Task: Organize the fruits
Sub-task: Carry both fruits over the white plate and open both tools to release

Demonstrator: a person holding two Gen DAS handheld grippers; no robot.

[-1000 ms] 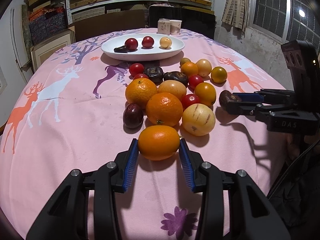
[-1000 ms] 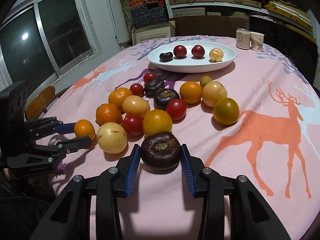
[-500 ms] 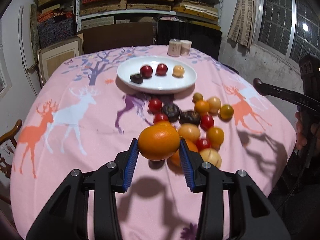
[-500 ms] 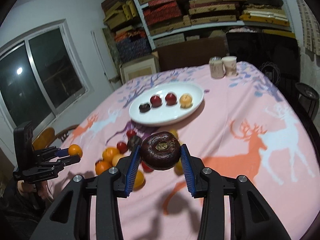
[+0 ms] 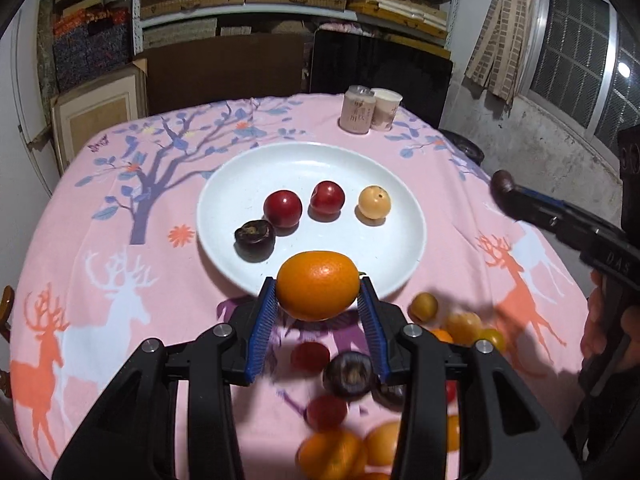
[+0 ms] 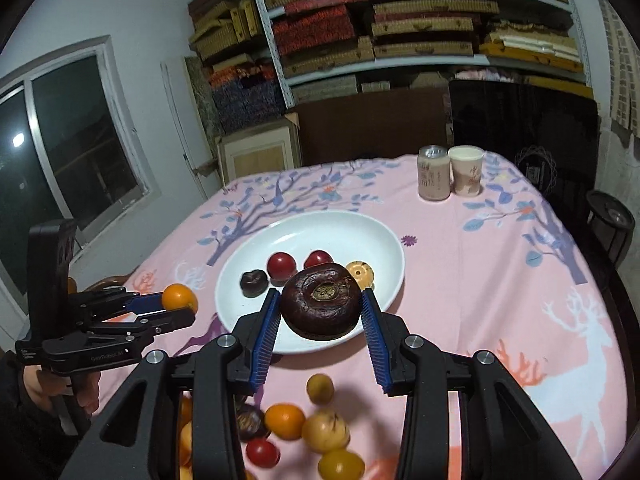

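A pink printed cloth [image 5: 120, 280] with deer and tree motifs covers the counter, matt and soft-looking. The white oval plate [image 5: 224, 200] looks like glossy glazed ceramic. The round orange citrus fruit [image 5: 318, 285] has a finely dimpled, slightly shiny peel; the dark brown flattened fruit [image 6: 320, 300] is dull and rough-skinned. Black matt plastic gripper arms carry ribbed blue pads [image 5: 262, 328] and bright metal screws [image 5: 221, 330]

The white plate [image 5: 404, 248] has bare room along its near and right parts; four small fruits [image 5: 328, 198] line its middle. Loose fruit [image 6: 324, 428] crowds the near tablecloth [image 5: 100, 240]. A can [image 6: 433, 178] and cup [image 6: 466, 174] stand at the far edge, well apart.
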